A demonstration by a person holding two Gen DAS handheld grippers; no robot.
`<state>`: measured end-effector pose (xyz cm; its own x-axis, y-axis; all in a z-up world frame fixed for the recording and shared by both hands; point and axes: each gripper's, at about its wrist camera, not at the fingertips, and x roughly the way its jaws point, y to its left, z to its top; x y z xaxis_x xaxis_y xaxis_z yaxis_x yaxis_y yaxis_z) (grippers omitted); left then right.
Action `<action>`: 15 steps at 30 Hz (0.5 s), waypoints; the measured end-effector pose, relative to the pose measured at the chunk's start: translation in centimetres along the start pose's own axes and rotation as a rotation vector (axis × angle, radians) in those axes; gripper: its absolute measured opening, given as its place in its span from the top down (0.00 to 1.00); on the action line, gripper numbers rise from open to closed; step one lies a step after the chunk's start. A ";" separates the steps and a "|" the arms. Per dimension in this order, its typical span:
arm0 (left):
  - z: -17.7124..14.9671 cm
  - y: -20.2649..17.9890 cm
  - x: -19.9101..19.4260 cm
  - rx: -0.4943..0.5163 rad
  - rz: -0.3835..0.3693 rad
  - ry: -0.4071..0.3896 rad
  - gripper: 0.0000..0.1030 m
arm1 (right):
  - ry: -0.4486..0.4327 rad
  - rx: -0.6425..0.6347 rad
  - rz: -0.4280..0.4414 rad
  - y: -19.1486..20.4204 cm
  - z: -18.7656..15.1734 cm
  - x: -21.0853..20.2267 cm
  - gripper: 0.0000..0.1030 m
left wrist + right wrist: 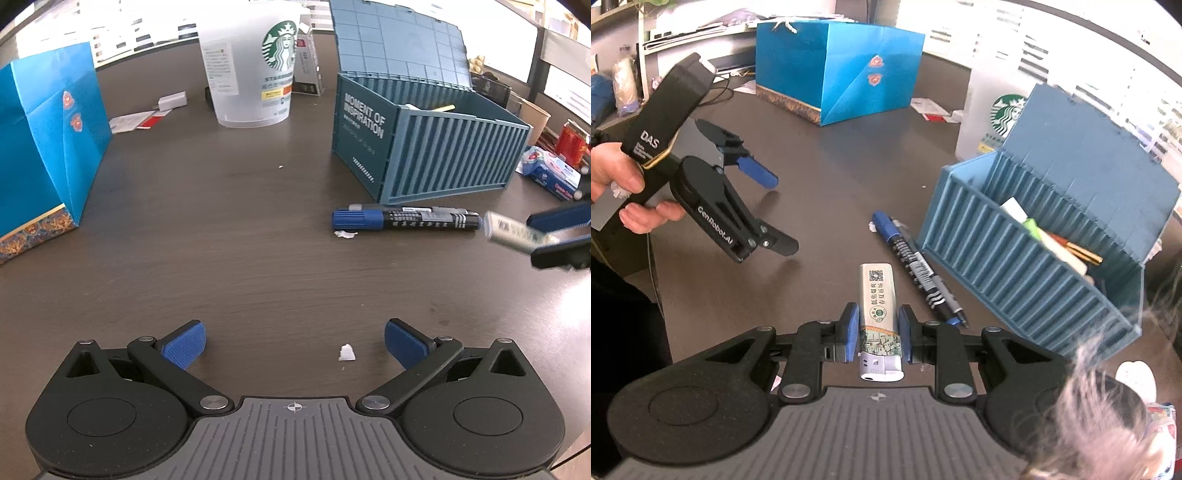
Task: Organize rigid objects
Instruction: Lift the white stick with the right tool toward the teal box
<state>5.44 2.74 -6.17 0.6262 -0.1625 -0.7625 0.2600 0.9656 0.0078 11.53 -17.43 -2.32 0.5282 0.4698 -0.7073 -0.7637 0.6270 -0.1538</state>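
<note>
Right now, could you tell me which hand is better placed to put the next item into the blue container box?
Right. The right gripper is already shut on the lighter, with the open container box close beside it. The left gripper is open and holds nothing, farther from the box.

At the bottom middle of the picture, the right gripper [877,334] squeezes a white lighter [878,314] between its blue pads. Just right of the lighter, a marker [916,267] with a blue cap lies on the dark table [831,177], beside a blue box [1027,266] with its lid up. At the left, a hand [624,184] holds the left gripper [775,214], its fingers spread wide. A blue paper bag [842,62] stands at the top.
</note>
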 end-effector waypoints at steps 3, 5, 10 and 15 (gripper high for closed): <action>0.0 -0.3 0.0 0.007 -0.002 0.002 0.00 | -0.010 -0.001 -0.024 -0.6 0.3 -0.9 0.79; 0.0 -0.5 0.0 0.009 -0.005 0.002 0.00 | -0.019 -0.008 -0.042 -1.2 0.7 -1.3 0.79; -0.1 -0.8 0.0 0.018 -0.008 0.005 0.00 | -0.055 -0.030 -0.096 -3.4 2.6 -3.1 0.79; 0.0 -1.0 0.0 0.023 -0.008 0.010 0.00 | -0.070 -0.042 -0.153 -6.6 4.9 -3.6 0.79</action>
<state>5.18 1.77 -6.22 0.6170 -0.1679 -0.7689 0.2821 0.9592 0.0169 16.52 -20.20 4.66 0.6630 0.4140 -0.6237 -0.6865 0.6685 -0.2861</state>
